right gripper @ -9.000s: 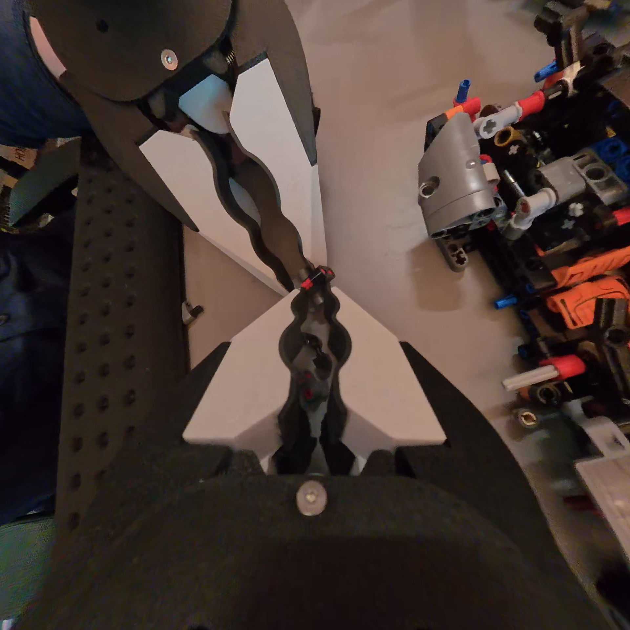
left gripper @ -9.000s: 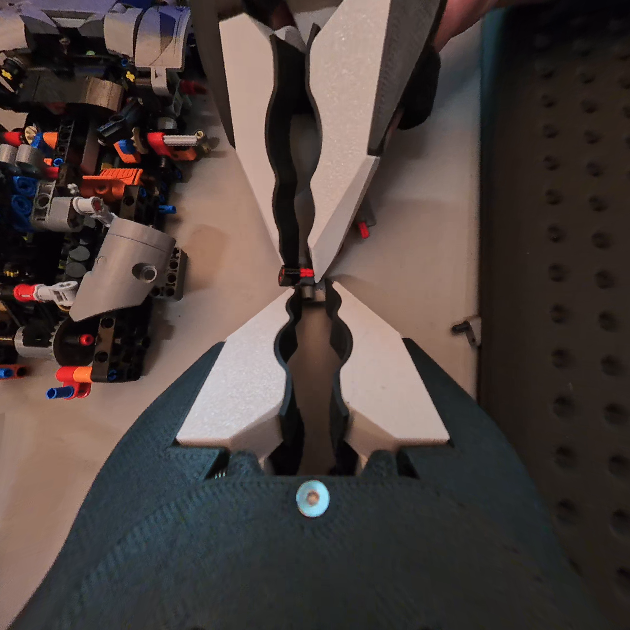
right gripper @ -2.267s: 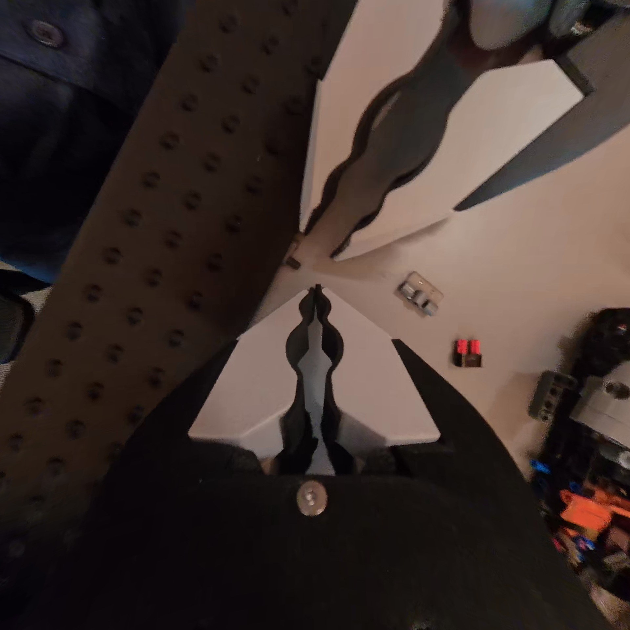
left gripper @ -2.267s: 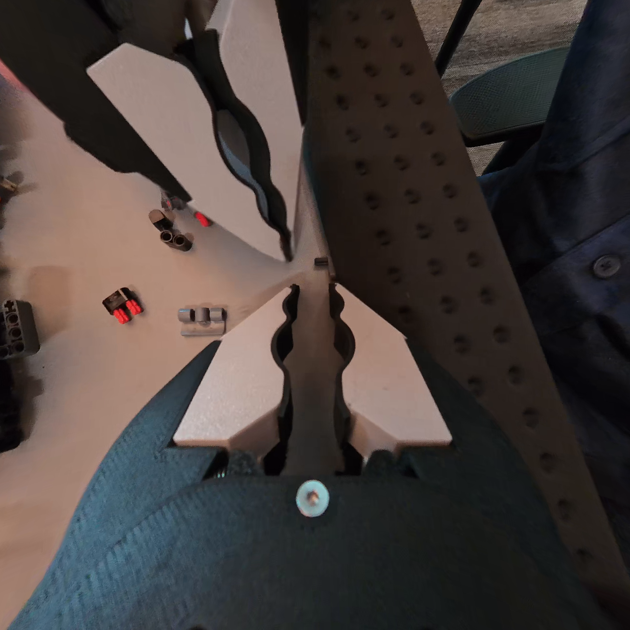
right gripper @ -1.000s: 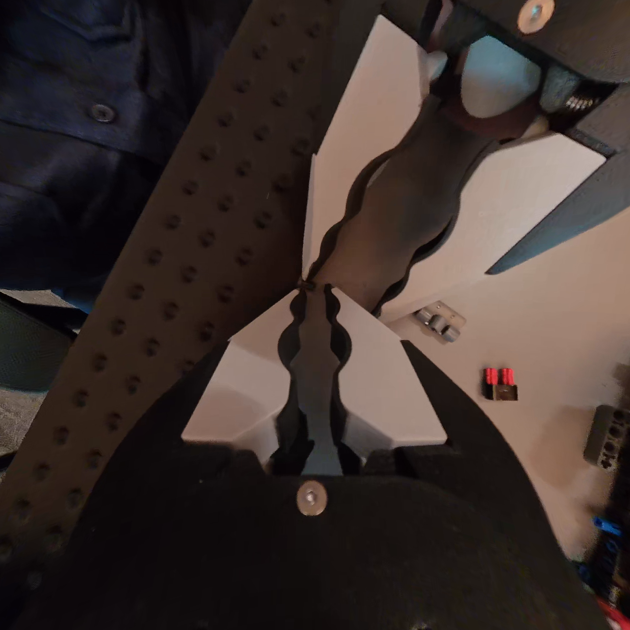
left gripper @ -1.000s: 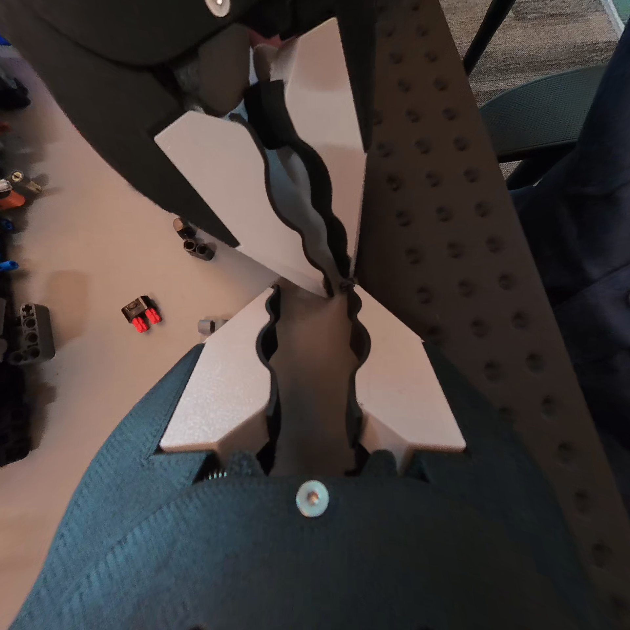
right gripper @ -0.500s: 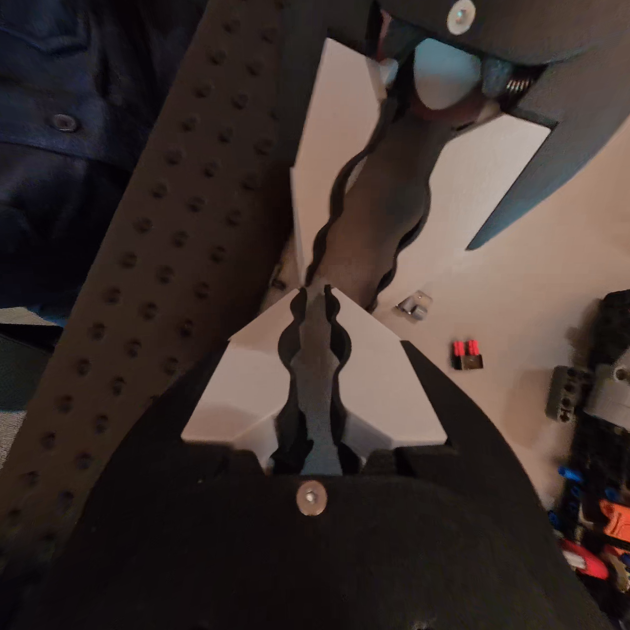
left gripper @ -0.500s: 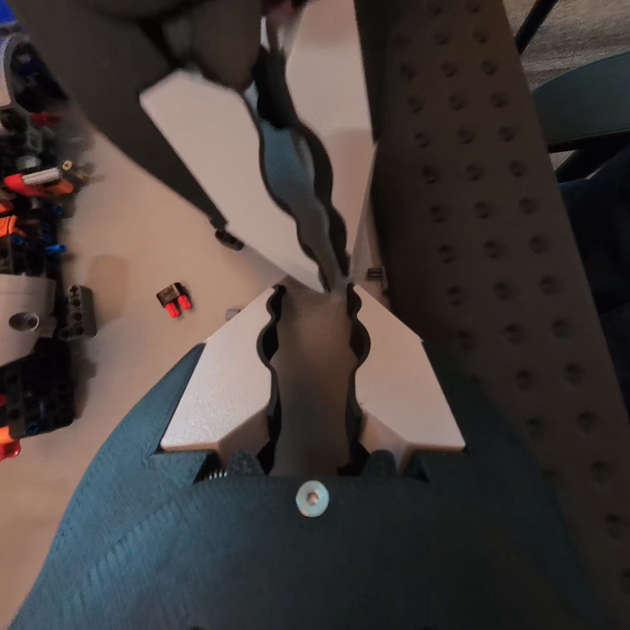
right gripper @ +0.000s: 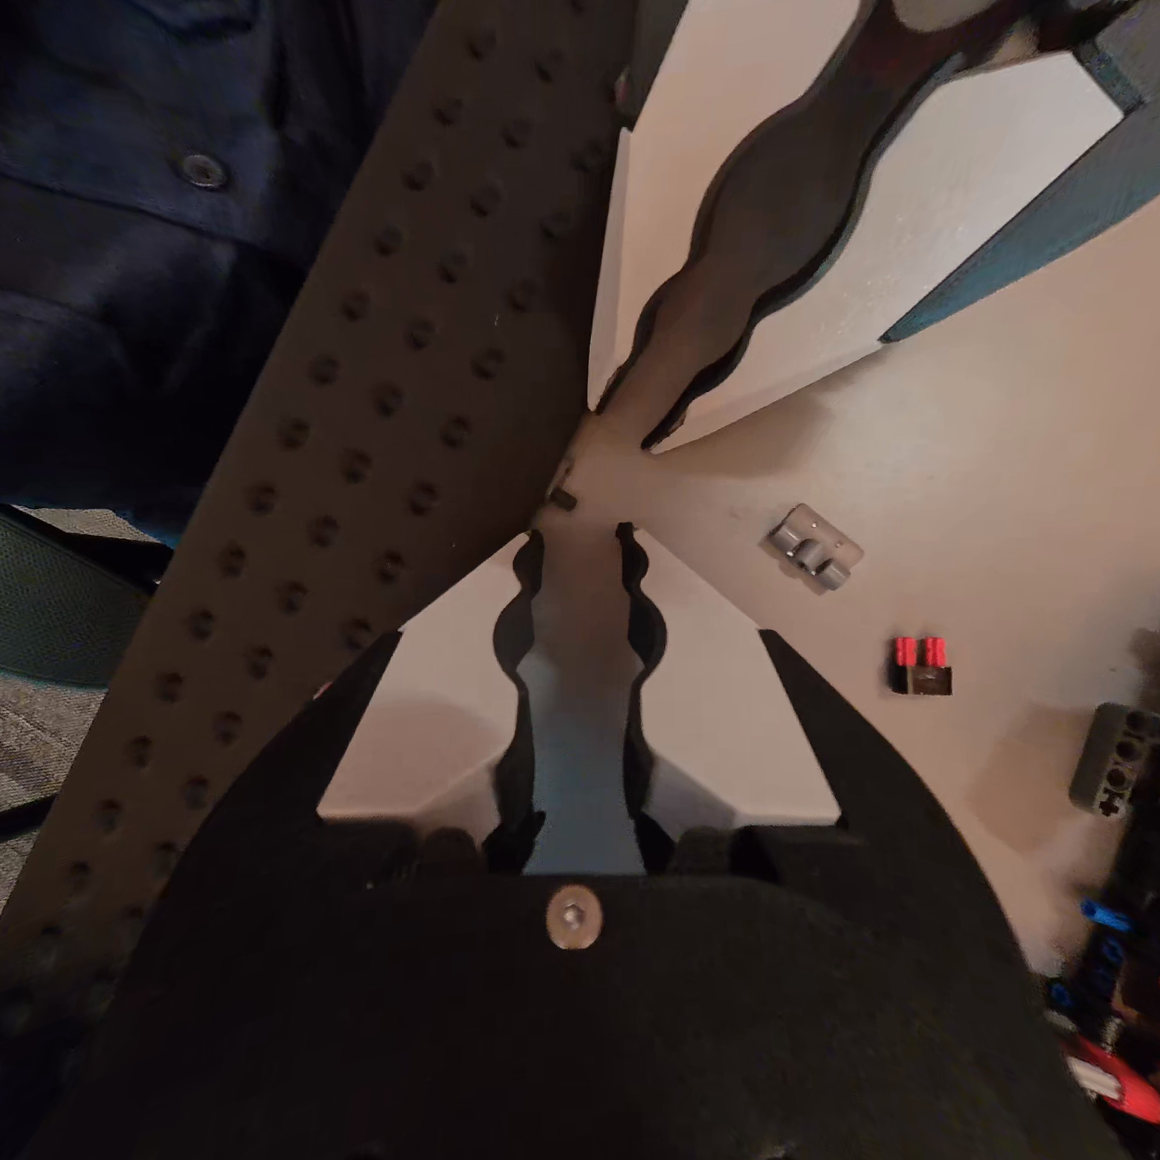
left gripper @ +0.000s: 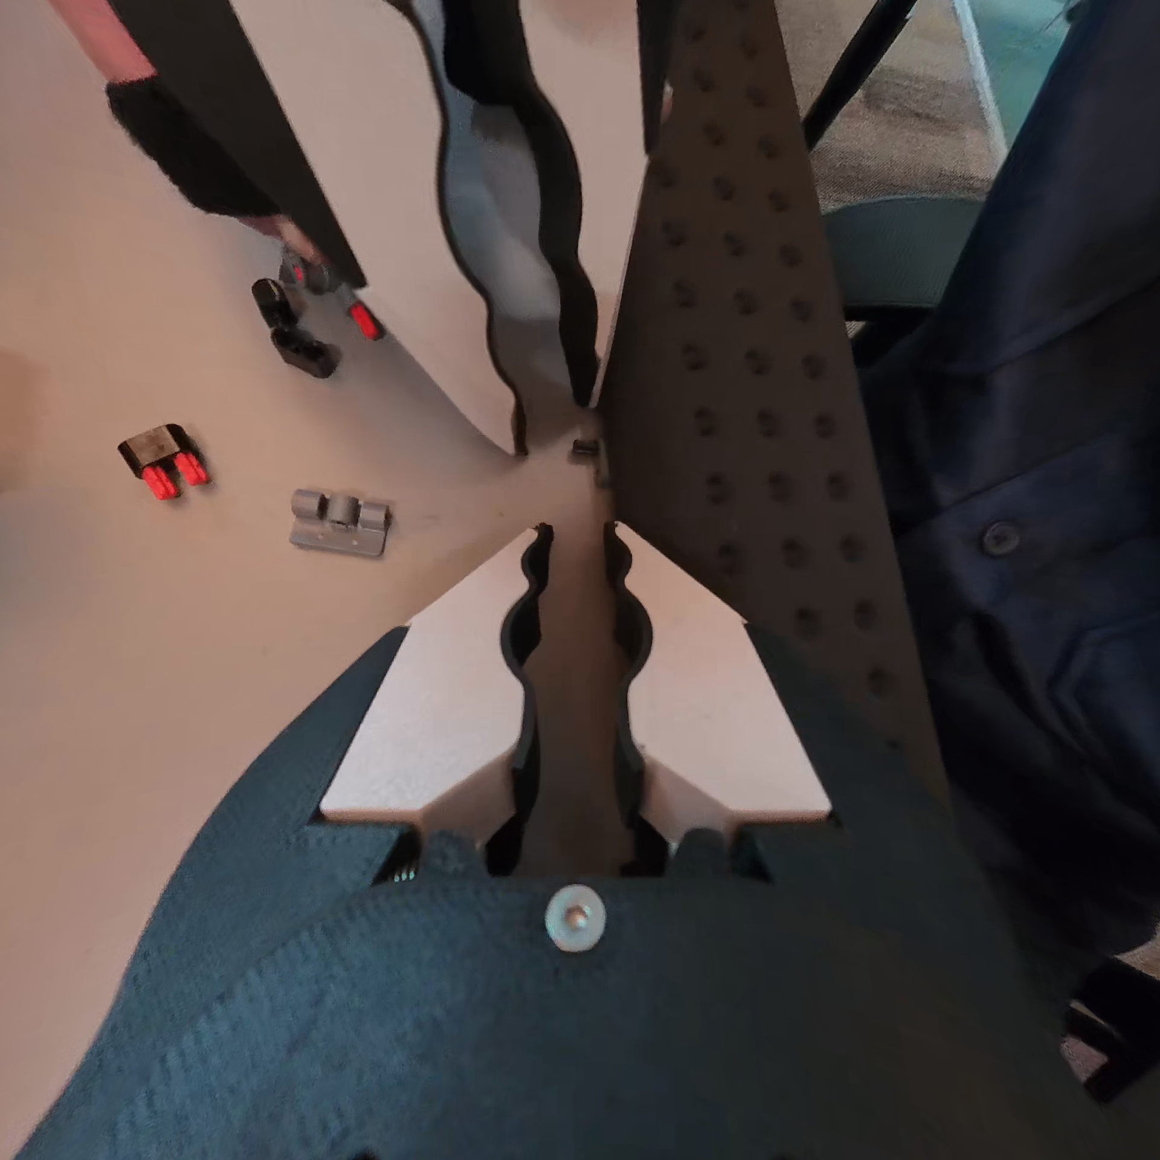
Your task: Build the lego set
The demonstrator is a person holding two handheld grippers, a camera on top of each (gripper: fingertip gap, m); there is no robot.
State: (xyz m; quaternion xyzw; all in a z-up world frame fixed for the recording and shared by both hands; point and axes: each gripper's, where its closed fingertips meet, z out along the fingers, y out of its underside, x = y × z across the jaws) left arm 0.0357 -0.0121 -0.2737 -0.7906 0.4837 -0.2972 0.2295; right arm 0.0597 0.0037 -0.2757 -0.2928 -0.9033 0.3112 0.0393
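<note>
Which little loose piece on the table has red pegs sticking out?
The black block left of the flat grey piece. Two red pegs poke from its end; the grey one shows none.

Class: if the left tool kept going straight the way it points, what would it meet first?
Most likely the tiny black piece lying against the studded dark plate, just ahead of the open left tool; beyond it, the right tool's tips. Depth is uncertain.
</note>
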